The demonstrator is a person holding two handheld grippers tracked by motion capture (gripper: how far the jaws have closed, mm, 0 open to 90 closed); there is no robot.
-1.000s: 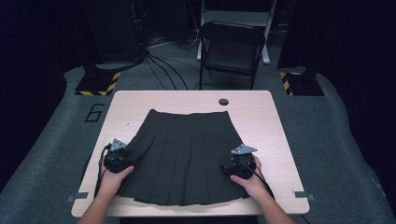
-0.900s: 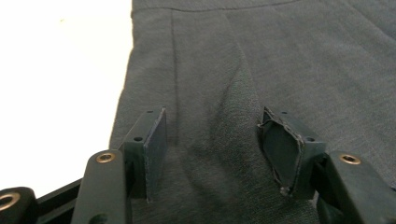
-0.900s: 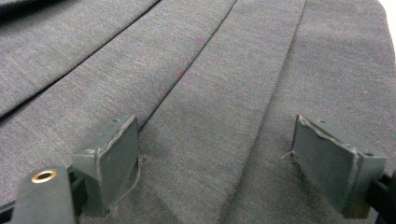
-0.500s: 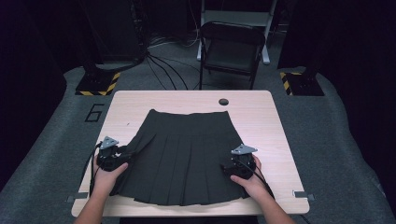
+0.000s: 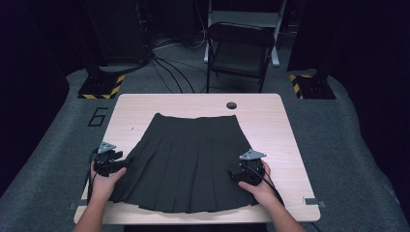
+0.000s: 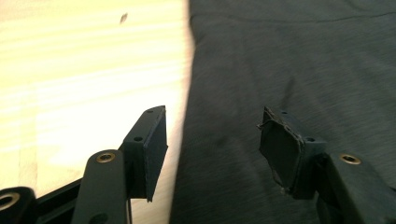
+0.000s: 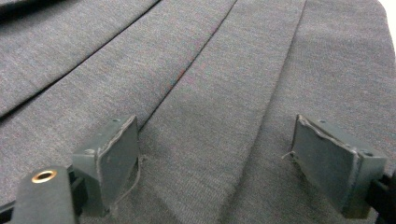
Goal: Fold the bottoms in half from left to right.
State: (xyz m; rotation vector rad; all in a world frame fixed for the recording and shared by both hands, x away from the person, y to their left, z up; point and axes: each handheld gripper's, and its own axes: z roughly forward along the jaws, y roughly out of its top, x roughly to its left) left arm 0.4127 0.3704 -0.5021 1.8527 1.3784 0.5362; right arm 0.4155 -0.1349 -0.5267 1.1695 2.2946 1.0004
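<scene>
A black pleated skirt (image 5: 193, 159) lies flat on the light wooden table (image 5: 290, 125), waistband toward the far side. My left gripper (image 5: 116, 162) sits at the skirt's left edge. In the left gripper view its jaws (image 6: 212, 135) stand apart and have just been opening slightly. One jaw is over bare wood (image 6: 93, 70) and the other over the cloth (image 6: 289, 60), with nothing pinched. My right gripper (image 5: 244, 171) rests over the skirt's lower right part. Its jaws (image 7: 215, 149) are open above the pleats (image 7: 196, 70), gripping nothing.
A dark folding chair (image 5: 239, 48) stands behind the table. A round cable hole (image 5: 231, 105) sits near the table's far edge. Cables and yellow-black striped stand bases (image 5: 101, 87) lie on the grey carpet, which bears a painted 6 (image 5: 98, 116).
My left hand and gripper have shifted leftward, from over the skirt to its left edge. The right hand and the skirt have stayed where they were.
</scene>
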